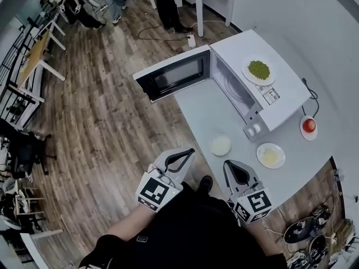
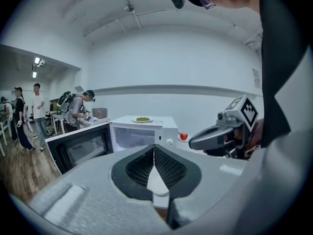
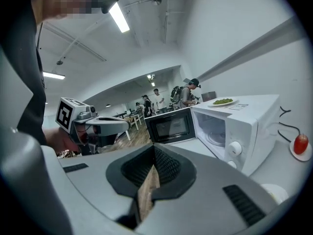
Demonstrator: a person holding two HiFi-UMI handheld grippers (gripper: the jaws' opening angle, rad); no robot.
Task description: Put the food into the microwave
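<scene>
Now our left tool [image 2: 154,148] and right tool [image 3: 154,151] are closed, empty; ahead stands the open microwave [image 1: 283,91].

Head view: set high, looking steeply down on the white counter [image 1: 202,116], the open microwave [image 1: 235,52], and the left gripper [image 1: 189,151] and right gripper [image 1: 228,163] close beneath. Left gripper view: low, facing along its jaws toward the microwave, some way off. Right gripper view: likewise, but nearer. Shared by all three: microwave and the plate of green food [image 1: 258,70] on top.
</scene>
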